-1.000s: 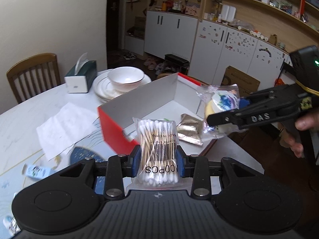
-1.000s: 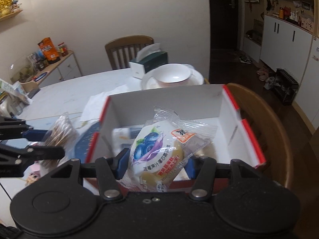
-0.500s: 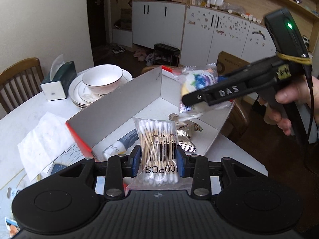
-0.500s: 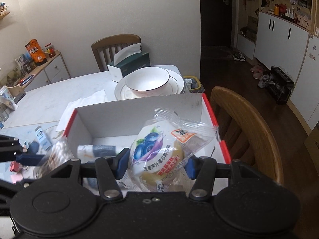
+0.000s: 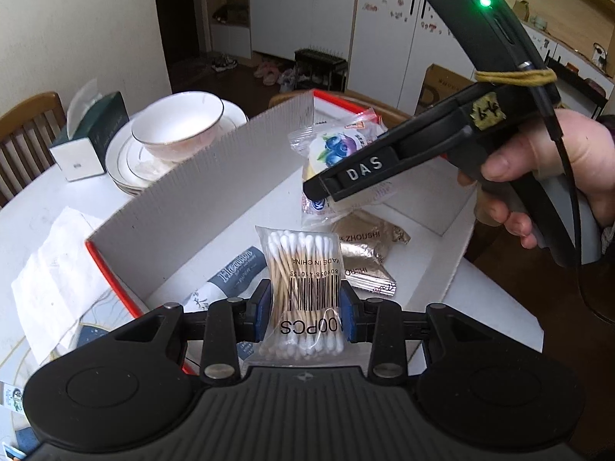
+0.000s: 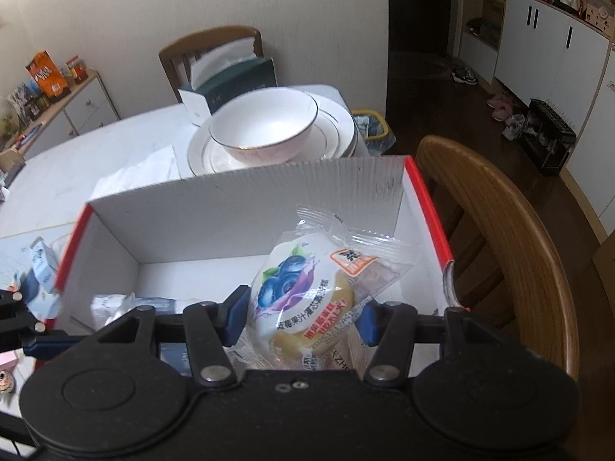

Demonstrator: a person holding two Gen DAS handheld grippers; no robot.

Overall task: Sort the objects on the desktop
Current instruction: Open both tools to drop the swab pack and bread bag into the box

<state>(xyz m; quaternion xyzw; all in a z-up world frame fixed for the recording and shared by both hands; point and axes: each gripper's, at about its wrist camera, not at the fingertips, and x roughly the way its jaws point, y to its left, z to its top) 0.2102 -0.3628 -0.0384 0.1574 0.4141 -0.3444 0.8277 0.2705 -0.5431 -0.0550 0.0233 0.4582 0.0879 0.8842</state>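
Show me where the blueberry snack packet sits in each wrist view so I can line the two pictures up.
Left wrist view: the blueberry snack packet is right of centre, pinched in the right gripper above the box.
Right wrist view: the packet is at lower centre, clamped between the blue pads, over the box floor.
Shared landmark: the white bowl on stacked plates behind the box's back wall.

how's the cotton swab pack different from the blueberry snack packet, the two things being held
The cotton swab pack is a flat clear bag showing wooden sticks and a barcode; the blueberry snack packet is puffy, with a printed blueberry picture over a yellowish cake. The swab pack sits in the left gripper, the snack packet in the right gripper. The swab pack looks slimmer, the snack packet bulkier. Both are sealed plastic packs, clamped between blue pads above the open box.
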